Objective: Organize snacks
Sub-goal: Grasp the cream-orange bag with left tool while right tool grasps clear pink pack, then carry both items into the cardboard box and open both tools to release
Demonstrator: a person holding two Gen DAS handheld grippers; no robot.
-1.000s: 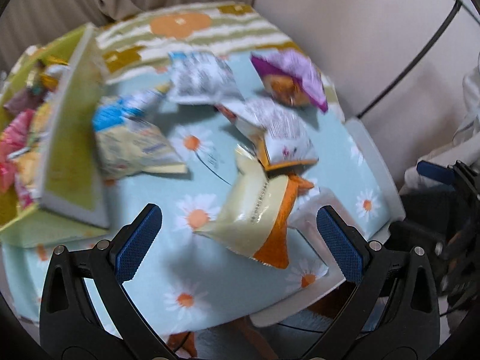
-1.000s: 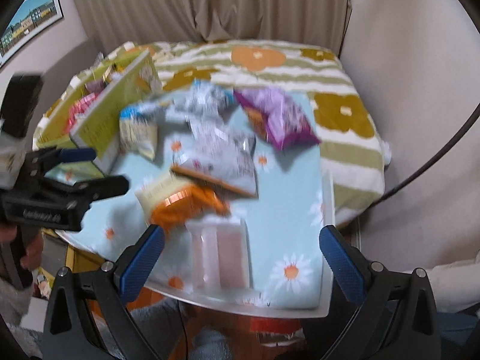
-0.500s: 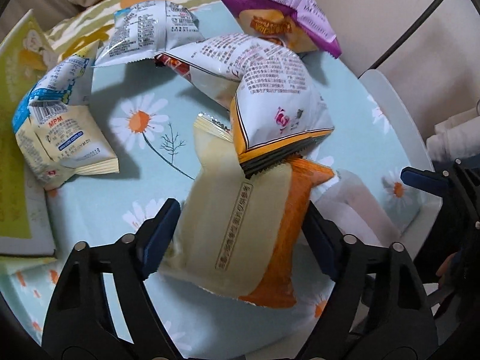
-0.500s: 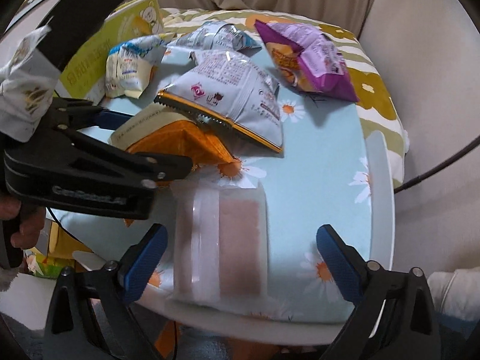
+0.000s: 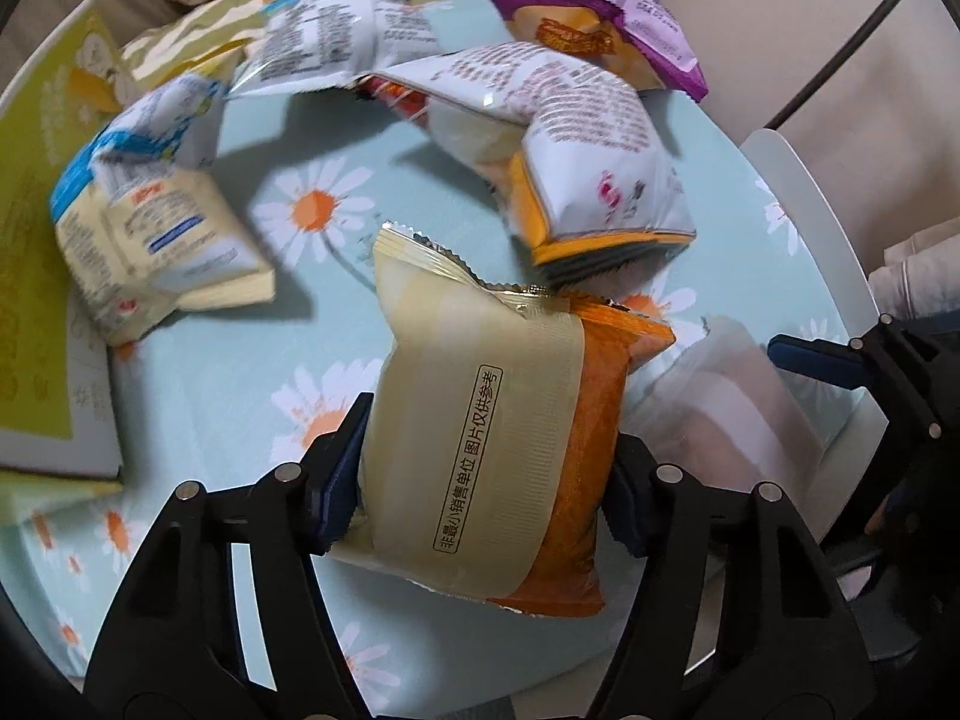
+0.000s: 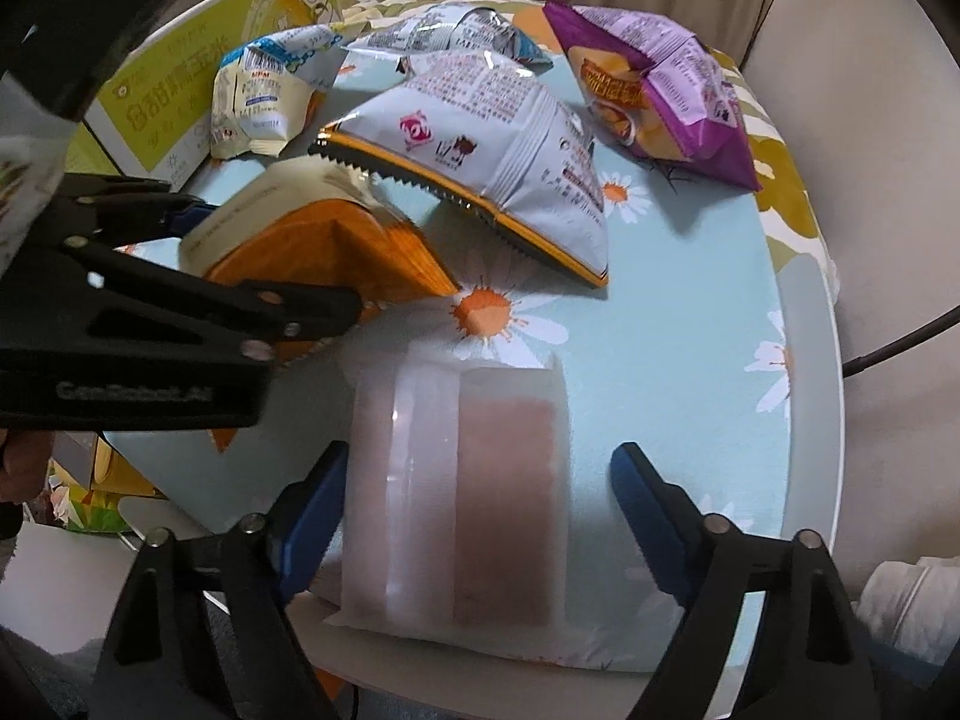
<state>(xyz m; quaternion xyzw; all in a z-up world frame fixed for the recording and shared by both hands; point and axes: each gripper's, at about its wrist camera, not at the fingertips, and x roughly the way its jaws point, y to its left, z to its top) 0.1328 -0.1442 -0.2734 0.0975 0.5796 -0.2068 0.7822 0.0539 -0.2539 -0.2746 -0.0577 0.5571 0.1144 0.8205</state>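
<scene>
My left gripper [image 5: 483, 480] is shut on the cream and orange snack packet [image 5: 480, 438], pads pressing both its sides, on the daisy tablecloth [image 5: 240, 372]. That packet [image 6: 312, 246] and the left gripper [image 6: 198, 312] show at left in the right wrist view. My right gripper [image 6: 480, 510] is open, straddling a translucent white packet with a pink bar [image 6: 462, 498] at the table's near edge; the left pad is near its side, the right pad stands apart. That packet [image 5: 726, 408] lies right of the held one.
A white and orange bag [image 6: 486, 156], a purple bag [image 6: 660, 84], a silver-blue bag [image 6: 444, 30] and a small cream-blue bag [image 6: 264, 102] lie further back. A yellow-green box [image 6: 180, 90] stands at far left. The white table rim [image 6: 810, 396] curves at right.
My left gripper moved forward and closed on the cream and orange packet. My right gripper came down toward the near edge and now straddles the translucent packet, jaws narrower.
</scene>
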